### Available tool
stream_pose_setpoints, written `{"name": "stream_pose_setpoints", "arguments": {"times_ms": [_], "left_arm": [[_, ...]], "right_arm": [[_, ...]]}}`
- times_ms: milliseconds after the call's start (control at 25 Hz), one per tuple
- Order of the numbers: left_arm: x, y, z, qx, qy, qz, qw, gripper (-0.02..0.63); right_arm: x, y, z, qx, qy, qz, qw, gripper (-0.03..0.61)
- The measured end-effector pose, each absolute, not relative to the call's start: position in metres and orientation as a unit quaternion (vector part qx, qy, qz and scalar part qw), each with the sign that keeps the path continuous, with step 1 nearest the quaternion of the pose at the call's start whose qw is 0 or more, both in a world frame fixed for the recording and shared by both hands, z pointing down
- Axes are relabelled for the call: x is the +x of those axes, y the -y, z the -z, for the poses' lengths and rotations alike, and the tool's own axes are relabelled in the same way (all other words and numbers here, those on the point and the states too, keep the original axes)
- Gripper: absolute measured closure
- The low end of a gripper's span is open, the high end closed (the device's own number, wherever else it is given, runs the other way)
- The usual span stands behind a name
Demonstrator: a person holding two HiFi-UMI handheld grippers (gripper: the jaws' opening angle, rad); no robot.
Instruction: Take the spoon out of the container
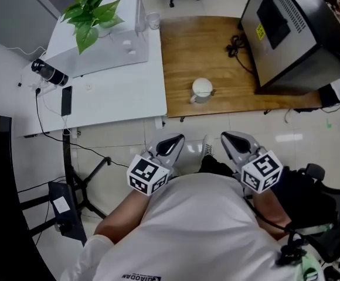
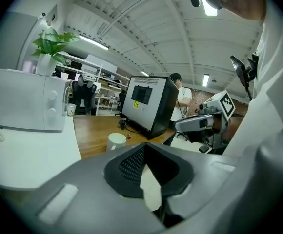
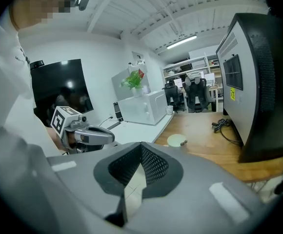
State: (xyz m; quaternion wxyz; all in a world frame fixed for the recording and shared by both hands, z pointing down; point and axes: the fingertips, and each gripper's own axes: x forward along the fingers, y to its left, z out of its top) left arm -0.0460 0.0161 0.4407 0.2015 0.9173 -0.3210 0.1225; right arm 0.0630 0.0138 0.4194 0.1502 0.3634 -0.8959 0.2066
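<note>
A white cup-like container [image 1: 201, 89] stands near the front edge of the wooden table [image 1: 217, 51], with a small spoon end [image 1: 213, 91] poking over its rim. The left gripper view shows the container [image 2: 116, 141] too, and the right gripper view shows the container [image 3: 174, 140] with the spoon end [image 3: 183, 142]. My left gripper [image 1: 169, 146] and right gripper [image 1: 234, 141] are held close to my body, short of the table edge, side by side. Both are shut and hold nothing. Each gripper view shows its own closed jaws, left gripper [image 2: 145, 151] and right gripper [image 3: 141, 150].
A big black box-shaped appliance [image 1: 293, 28] sits at the wooden table's right, with a dark cable [image 1: 237, 44] beside it. On the white table [image 1: 123, 104] to the left are a white microwave [image 1: 108, 43], a green plant [image 1: 91, 13], a phone [image 1: 66, 100] and a small cup [image 1: 153, 20].
</note>
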Motion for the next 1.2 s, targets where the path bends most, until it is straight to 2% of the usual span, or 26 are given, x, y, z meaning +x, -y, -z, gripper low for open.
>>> {"name": "stream_pose_setpoints", "arguments": {"times_ms": [600,1200], "left_arm": [[0.012,0.110,-0.440,0.882,0.403,-0.124,0.208,0.609],[-0.003,0.146,-0.455,0.878,0.388,-0.150,0.235,0.609]], "right_arm": [[0.125,0.111,-0.437,0.272,0.921,-0.208,0.186,0.572],[0.114,0.141,-0.457,0.283,0.907,-0.245,0.192,0.572]]}}
